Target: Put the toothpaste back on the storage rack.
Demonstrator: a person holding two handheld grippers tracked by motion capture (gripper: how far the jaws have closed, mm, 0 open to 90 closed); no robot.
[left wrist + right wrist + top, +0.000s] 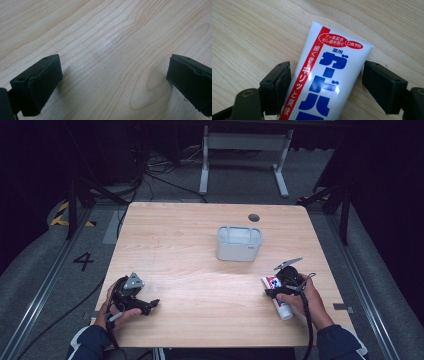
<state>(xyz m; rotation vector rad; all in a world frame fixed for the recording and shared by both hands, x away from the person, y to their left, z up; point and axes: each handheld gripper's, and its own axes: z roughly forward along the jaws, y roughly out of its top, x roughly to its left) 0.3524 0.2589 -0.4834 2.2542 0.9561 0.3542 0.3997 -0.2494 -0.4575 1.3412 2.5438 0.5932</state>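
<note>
Pale wood table, near edge first: the left gripper rests at the near left, jaws wide apart over bare grain, holding nothing. At the near right, the right gripper straddles a white toothpaste tube lying flat, its long axis running between the jaws, which flank its sides without clearly squeezing. Farther off, mid-table, stands a grey bin.

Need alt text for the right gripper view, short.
A white toothpaste tube with blue and red Japanese print lies on a light wooden table, between the two black jaws of the right gripper. The jaws flank its sides, not visibly squeezing it.
</note>
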